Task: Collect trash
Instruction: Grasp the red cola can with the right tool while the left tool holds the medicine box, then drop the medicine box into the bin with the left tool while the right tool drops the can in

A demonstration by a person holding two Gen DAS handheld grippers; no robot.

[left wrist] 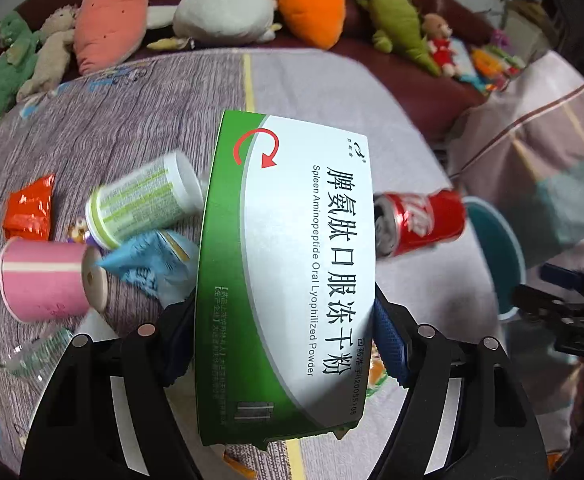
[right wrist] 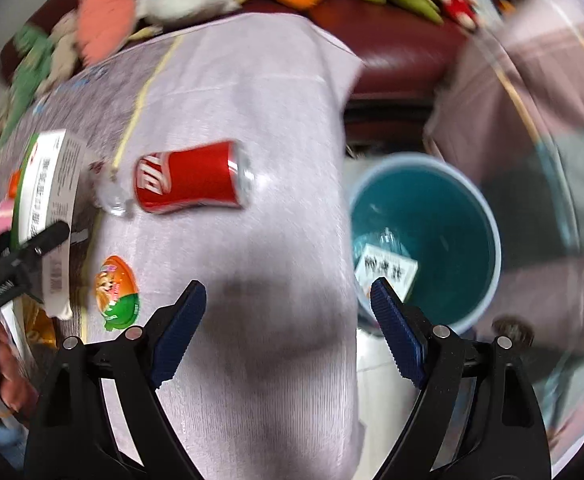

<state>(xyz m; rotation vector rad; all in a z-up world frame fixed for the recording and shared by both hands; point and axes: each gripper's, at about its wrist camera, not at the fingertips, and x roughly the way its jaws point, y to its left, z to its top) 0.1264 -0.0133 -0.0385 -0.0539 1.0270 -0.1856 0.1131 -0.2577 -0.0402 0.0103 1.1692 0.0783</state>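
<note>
My left gripper (left wrist: 284, 320) is shut on a green and white medicine box (left wrist: 288, 264) and holds it above the table; the box also shows at the left of the right wrist view (right wrist: 48, 200). My right gripper (right wrist: 288, 304) is open and empty above the table's right edge. A red cola can (left wrist: 420, 222) lies on its side on the cloth, also in the right wrist view (right wrist: 192, 180). A teal bin (right wrist: 428, 236) stands on the floor to the right with a white box (right wrist: 386, 276) inside.
On the table's left lie a pink roll (left wrist: 46, 282), a white and green bottle (left wrist: 140, 200), a blue wrapper (left wrist: 152, 264), an orange wrapper (left wrist: 28, 210) and a clear plastic bottle (left wrist: 36, 354). An orange and green packet (right wrist: 116, 292) lies nearer. Plush toys (left wrist: 312, 4) fill the dark red sofa (left wrist: 424, 84) behind.
</note>
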